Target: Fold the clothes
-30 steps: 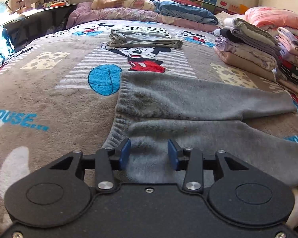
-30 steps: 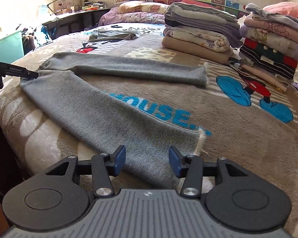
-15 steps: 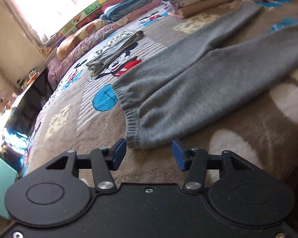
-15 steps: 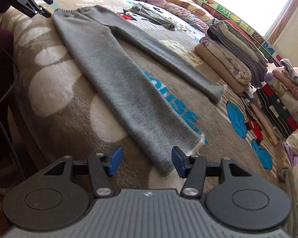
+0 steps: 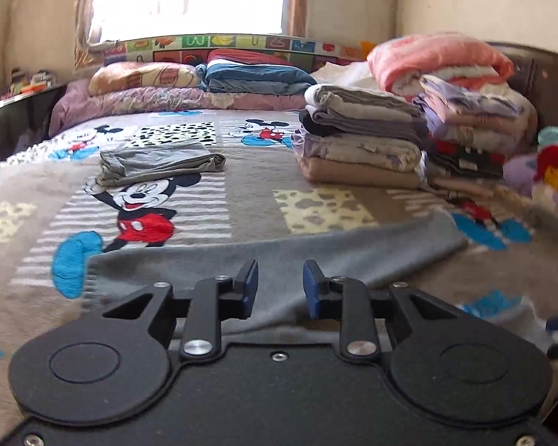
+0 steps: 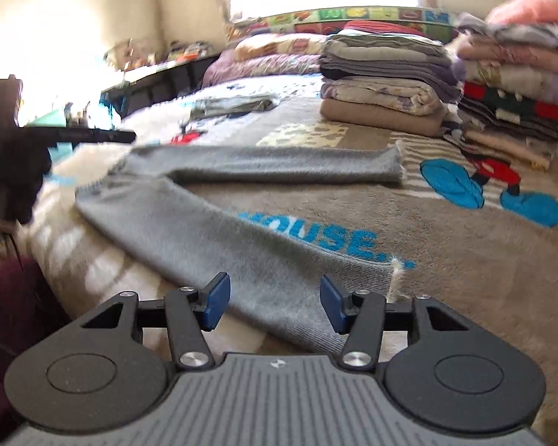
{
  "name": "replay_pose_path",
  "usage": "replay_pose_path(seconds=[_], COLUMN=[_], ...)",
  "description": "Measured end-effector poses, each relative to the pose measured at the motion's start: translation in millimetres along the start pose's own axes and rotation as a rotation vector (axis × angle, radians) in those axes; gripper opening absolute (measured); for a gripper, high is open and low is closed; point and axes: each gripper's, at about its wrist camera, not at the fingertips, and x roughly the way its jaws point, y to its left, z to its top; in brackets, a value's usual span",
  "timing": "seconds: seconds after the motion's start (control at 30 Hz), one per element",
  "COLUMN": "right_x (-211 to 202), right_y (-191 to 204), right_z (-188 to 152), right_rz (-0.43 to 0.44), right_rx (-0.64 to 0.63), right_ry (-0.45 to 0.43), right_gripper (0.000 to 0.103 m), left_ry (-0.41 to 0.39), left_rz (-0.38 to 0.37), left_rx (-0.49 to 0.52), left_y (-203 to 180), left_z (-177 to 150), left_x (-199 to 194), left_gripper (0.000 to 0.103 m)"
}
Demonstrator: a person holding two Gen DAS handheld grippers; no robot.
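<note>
Grey knitted trousers (image 6: 219, 230) lie flat across the brown cartoon-mouse blanket (image 6: 446, 260), legs splayed apart in a V, one leg running toward the stacks, the other down toward the bed's near edge. That spread suggests they are laid out ready for the first fold. The right gripper (image 6: 275, 301) hovers over the near leg's cuff, blue pads roughly half apart with grey knit showing between them but not pinched. The left gripper (image 5: 281, 284) sits above the fabric near the waist end, its jaws having just been closing to a narrow gap; no cloth looks pinched there. Two piles of folded clothes (image 5: 364, 141) wait against the far side, clear of the work. A folded grey garment (image 5: 160, 161) rests alone, mid-bed.
</note>
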Motion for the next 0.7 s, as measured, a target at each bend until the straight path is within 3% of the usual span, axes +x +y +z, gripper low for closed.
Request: replay_pose_path(seconds=[0.1, 0.2, 0.4, 0.5, 0.7], right_x=[4.0, 10.5, 15.8, 17.4, 17.4], right_y=[-33.6, -56.9, -60.2, -62.2, -64.8], right_z=[-18.4, -30.4, -32.7, -34.3, -34.7], right_rz=[0.063, 0.048, 0.062, 0.072, 0.084], right_rx=[0.257, 0.391, 0.375, 0.377, 0.401], right_ry=[-0.084, -0.079, -0.082, -0.081, -0.09], right_gripper=[0.054, 0.049, 0.051, 0.051, 0.053], left_ry=[0.065, 0.165, 0.115, 0.209, 0.196], left_rz=[0.004, 0.038, 0.021, 0.04, 0.056], left_rx=[-0.099, 0.025, 0.027, 0.086, 0.085], left_y=[-9.6, -30.6, -51.2, -67.8, -94.0], left_z=[-8.4, -31.1, -21.9, -28.4, -22.8], left_x=[45.3, 71.6, 55.4, 87.1, 109.4], left_gripper=[0.025, 0.025, 0.025, 0.025, 0.024])
